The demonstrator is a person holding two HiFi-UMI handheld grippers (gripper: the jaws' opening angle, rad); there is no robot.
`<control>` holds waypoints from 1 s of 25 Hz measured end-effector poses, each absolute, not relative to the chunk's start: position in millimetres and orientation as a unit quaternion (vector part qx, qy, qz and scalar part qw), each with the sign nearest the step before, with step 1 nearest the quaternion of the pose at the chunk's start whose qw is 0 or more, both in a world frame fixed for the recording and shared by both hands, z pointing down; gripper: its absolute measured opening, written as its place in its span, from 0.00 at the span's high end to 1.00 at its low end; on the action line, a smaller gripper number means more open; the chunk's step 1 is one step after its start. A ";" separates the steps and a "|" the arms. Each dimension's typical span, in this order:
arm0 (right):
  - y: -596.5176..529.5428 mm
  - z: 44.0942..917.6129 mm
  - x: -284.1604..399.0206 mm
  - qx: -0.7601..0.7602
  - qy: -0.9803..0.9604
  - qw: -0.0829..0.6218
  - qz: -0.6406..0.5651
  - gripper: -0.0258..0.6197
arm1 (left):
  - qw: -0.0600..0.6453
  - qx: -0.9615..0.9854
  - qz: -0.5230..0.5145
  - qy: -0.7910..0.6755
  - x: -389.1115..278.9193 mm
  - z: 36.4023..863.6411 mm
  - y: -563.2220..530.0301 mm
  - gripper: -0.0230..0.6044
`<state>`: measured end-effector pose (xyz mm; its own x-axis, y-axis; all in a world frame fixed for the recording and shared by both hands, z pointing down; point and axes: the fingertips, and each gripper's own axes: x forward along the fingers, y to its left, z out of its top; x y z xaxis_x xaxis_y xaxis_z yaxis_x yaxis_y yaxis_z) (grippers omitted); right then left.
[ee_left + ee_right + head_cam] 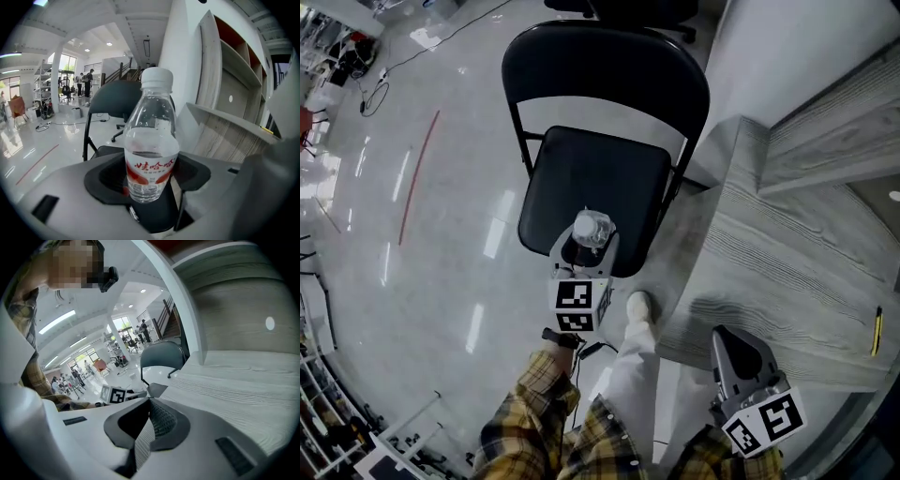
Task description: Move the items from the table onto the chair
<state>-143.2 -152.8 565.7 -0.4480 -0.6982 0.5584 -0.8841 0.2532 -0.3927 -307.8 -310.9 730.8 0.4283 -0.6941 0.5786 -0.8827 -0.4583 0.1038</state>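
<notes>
A clear water bottle with a white cap and a red label stands upright between the jaws of my left gripper, which is shut on its lower body. In the head view it hangs over the front edge of the black folding chair's seat. In the left gripper view the bottle fills the middle and the chair's back stands behind it. My right gripper is shut with nothing in it, over the near corner of the grey wooden table. Its meeting pads point along the table toward the chair.
A yellow pen lies near the table's right edge. A raised grey shelf unit stands at the table's back. My white shoe is on the glossy floor between chair and table. An office chair's base stands behind the folding chair.
</notes>
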 end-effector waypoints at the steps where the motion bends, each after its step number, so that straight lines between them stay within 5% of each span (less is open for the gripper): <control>1: -154.5 569.7 -141.6 0.510 -0.777 0.135 0.343 0.93 | 0.202 0.820 0.238 -0.480 -307.2 745.0 -313.6 0.50; 11: -168.4 587.8 -135.1 0.526 -0.761 0.118 0.360 0.93 | 0.227 0.803 0.282 -0.474 -306.7 838.8 -317.4 0.50; 25: -167.7 584.7 -140.1 0.532 -0.756 0.101 0.368 0.93 | 0.233 0.790 0.300 -0.481 -312.0 850.4 -305.2 0.46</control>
